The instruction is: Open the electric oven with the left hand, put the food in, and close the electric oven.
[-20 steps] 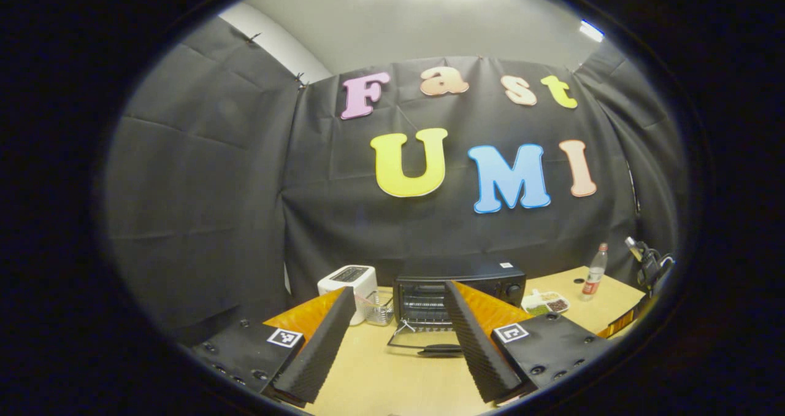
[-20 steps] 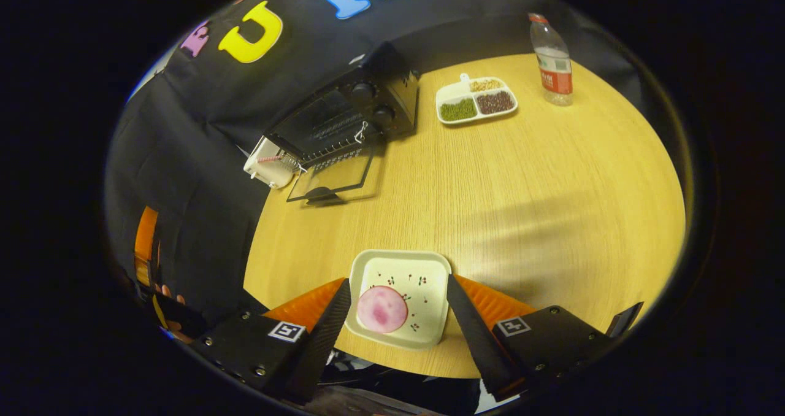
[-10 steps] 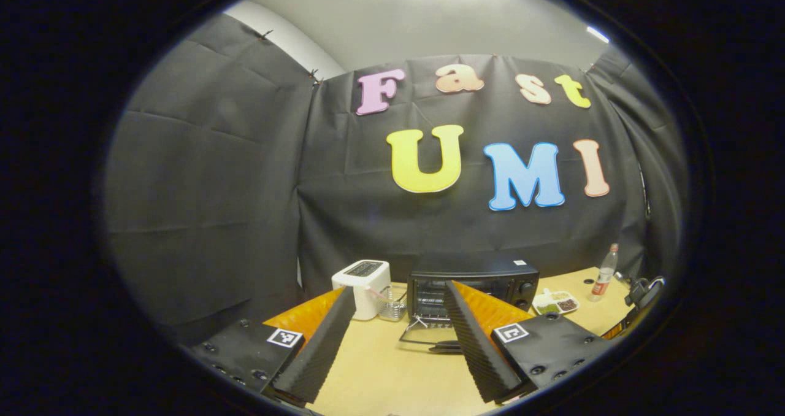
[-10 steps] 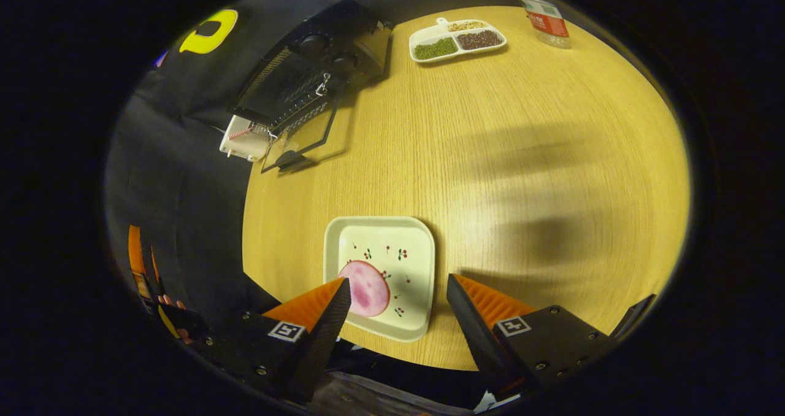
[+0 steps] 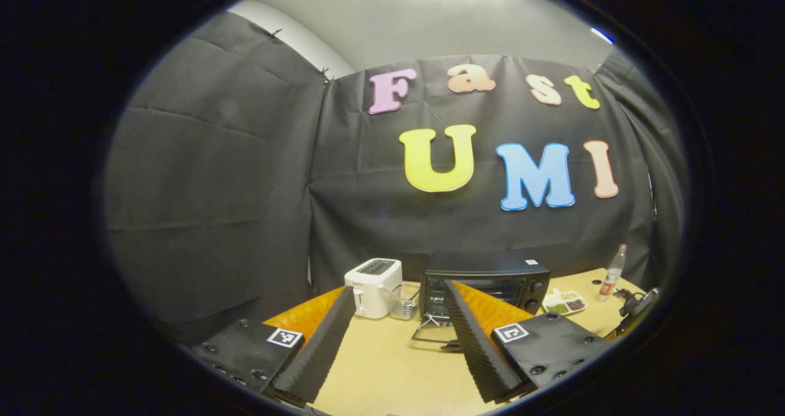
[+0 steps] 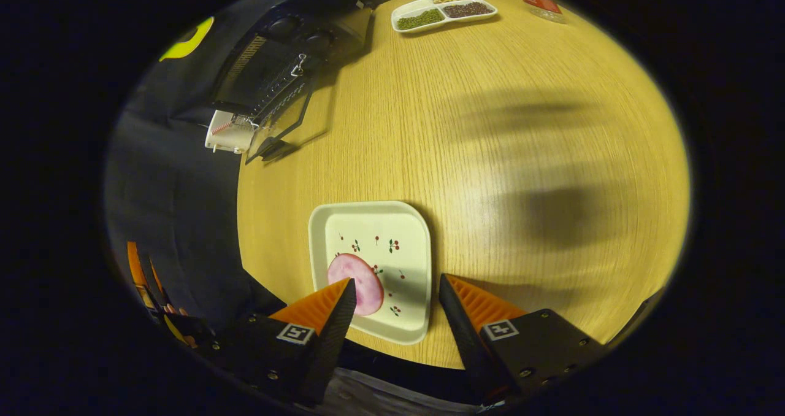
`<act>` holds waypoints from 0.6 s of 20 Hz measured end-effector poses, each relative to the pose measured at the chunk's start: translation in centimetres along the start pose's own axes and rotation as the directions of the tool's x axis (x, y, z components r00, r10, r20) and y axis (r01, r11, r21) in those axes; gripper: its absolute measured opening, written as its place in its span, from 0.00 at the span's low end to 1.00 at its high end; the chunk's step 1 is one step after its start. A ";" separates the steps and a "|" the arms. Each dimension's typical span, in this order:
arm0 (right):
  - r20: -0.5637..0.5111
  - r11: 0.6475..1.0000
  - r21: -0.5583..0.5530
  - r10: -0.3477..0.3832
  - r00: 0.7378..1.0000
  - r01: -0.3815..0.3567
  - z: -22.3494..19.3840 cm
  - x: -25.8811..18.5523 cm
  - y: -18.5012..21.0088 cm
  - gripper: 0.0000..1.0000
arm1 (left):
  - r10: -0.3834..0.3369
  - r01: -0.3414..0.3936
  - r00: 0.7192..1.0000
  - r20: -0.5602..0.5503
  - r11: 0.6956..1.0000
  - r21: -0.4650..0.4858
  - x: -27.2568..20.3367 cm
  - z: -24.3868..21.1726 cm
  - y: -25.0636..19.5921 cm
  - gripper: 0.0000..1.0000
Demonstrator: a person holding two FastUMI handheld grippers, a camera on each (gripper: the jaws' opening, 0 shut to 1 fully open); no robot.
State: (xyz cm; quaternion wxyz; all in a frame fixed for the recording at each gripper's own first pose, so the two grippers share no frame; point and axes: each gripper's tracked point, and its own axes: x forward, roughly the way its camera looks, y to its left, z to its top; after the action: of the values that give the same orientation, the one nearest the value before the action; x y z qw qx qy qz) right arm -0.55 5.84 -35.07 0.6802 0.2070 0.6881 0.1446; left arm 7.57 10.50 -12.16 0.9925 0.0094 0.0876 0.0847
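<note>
- Oven [image 5: 484, 281] already open: door [image 6: 279, 124] folded down flat onto the surface [image 6: 490, 127] in front of it. First step judged done.
- Food [image 6: 356, 284], a pink round slice, lying on the plate [image 6: 392, 232] at the near edge of the surface, well apart from the oven. Not yet lifted.
- Right tongs [image 6: 395, 308] spread wide just above the plate's near edge, gripping nothing; one finger partly over the slice, the other beyond the plate's right rim.
- Left tongs [image 5: 398, 336] also spread wide and empty, held back from the oven, aimed toward it.
- Left to do: grasping the food, carrying it across to the oven, setting it inside, then lifting the door shut.
- Judged roughly a third through.
</note>
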 end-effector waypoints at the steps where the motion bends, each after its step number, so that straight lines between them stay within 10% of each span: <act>1: -0.011 1.000 -0.003 -0.011 1.000 0.011 -0.5 0.5 -0.5 0.64 | 0.000 0.000 1.000 0.000 1.000 0.000 0.1 0.1 0.0 0.97; 3: -0.024 1.000 0.003 -0.009 1.000 0.009 -0.5 0.5 -0.6 0.41 | -0.003 0.003 1.000 0.002 1.000 0.001 0.1 0.1 -0.1 0.99; 12: -0.059 0.999 -0.034 -0.023 0.998 0.021 -0.9 0.6 -0.5 0.41 | -0.022 0.022 1.000 0.013 1.000 0.000 0.5 0.3 -1.3 1.00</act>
State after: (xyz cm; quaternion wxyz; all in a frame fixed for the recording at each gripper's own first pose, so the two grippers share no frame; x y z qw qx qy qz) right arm -1.53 5.79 -35.85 0.6642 0.1836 0.7079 0.1549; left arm 8.32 9.35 -11.96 0.9939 0.0089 0.0814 0.0738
